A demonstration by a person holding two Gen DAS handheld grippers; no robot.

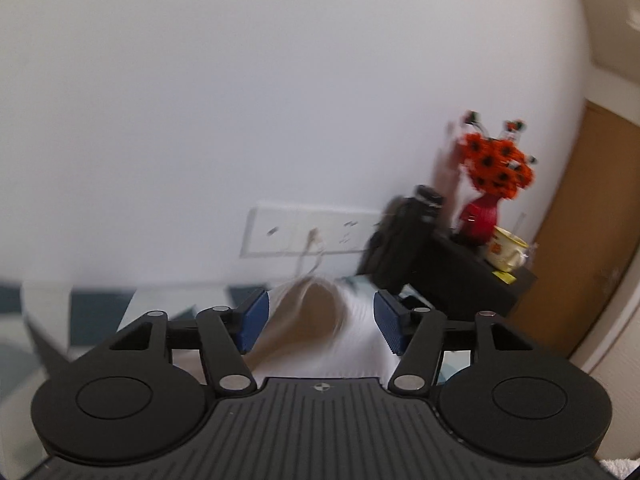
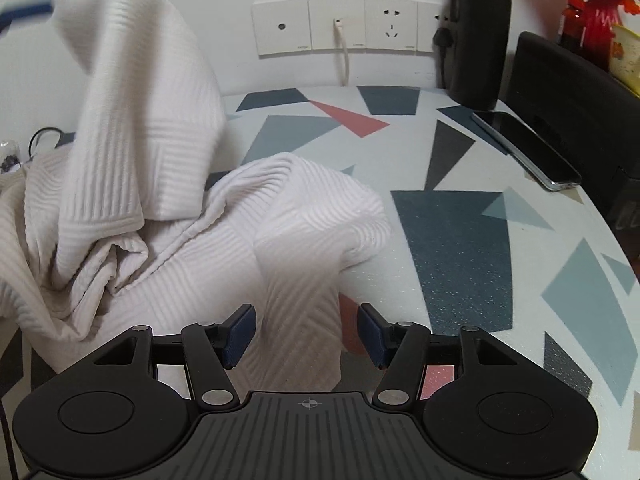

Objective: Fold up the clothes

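While both tongs (image 1: 320, 322) (image 2: 306, 334) gape wide | white garment (image 2: 168, 216) between | phone (image 2: 528, 150), bottle (image 2: 478, 36) beside.

White ribbed garment (image 2: 168, 216); table (image 2: 460, 240) white, blue-grey-red triangles

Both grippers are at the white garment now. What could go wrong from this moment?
1. Both jaws stand open around the white garment, with no firm grip visible, so the raised fabric may slip and the fold collapse.
2. The phone lies near the table edge; swinging cloth might push it off.
3. The black bottle stands close behind and could be tipped by a wide sweep.
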